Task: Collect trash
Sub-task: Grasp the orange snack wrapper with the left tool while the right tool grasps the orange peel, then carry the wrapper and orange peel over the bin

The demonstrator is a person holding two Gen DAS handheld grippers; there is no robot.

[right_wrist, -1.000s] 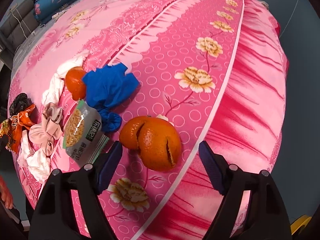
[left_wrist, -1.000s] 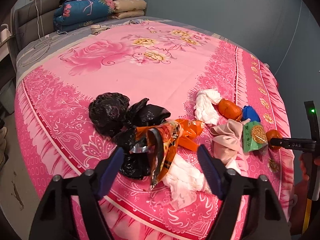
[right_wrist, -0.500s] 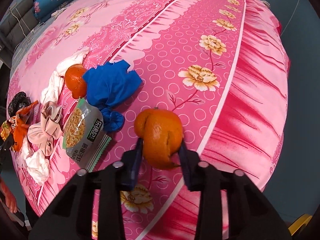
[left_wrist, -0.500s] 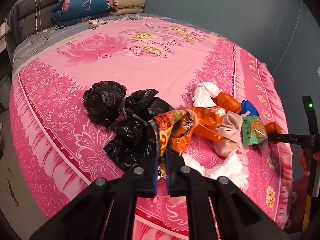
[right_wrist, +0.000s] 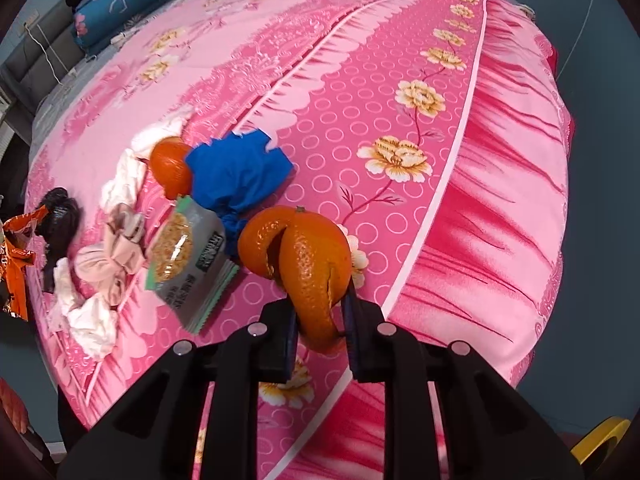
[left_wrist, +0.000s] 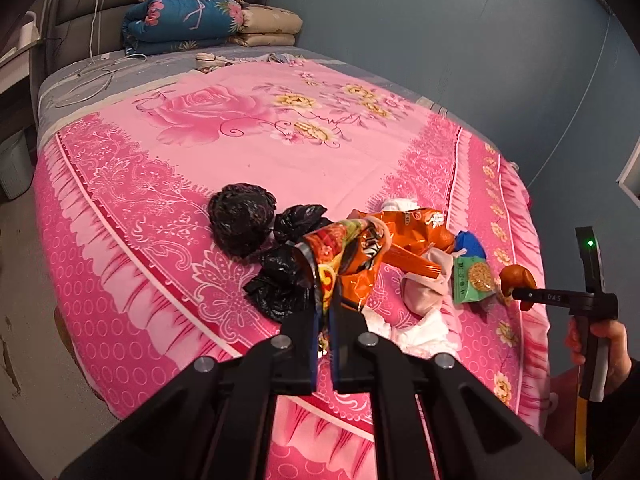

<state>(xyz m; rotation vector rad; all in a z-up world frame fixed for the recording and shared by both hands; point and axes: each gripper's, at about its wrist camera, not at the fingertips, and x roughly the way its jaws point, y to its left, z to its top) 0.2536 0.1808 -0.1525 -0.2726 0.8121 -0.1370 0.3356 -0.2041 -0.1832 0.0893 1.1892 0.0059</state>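
Two pieces of trash are in our grip at once. Our left gripper (left_wrist: 325, 312) has just pinched its jaws nearly together on an edge of the orange wrapper (left_wrist: 352, 252), which hangs lifted above the near part of the bed (left_wrist: 240, 152), over the black bags (left_wrist: 276, 276). Our right gripper (right_wrist: 320, 320) has just closed its jaws on the split orange peel (right_wrist: 298, 256), narrow but not touching, near the bed's right edge. Left of the peel lie a snack packet (right_wrist: 186, 256), a blue rag (right_wrist: 236, 176), a second peel (right_wrist: 170, 166) and crumpled tissues (right_wrist: 104, 280). No bin shows in either view. We judge the wrapper the likelier loss: only a thin slick edge is caught, so a quick swing could slide it free. The peel is already torn and is held by its lower tip; a hard squeeze or jerk could tear it and drop the rest over the side. The wrapper's loose end may also snag a black bag and drag it along.
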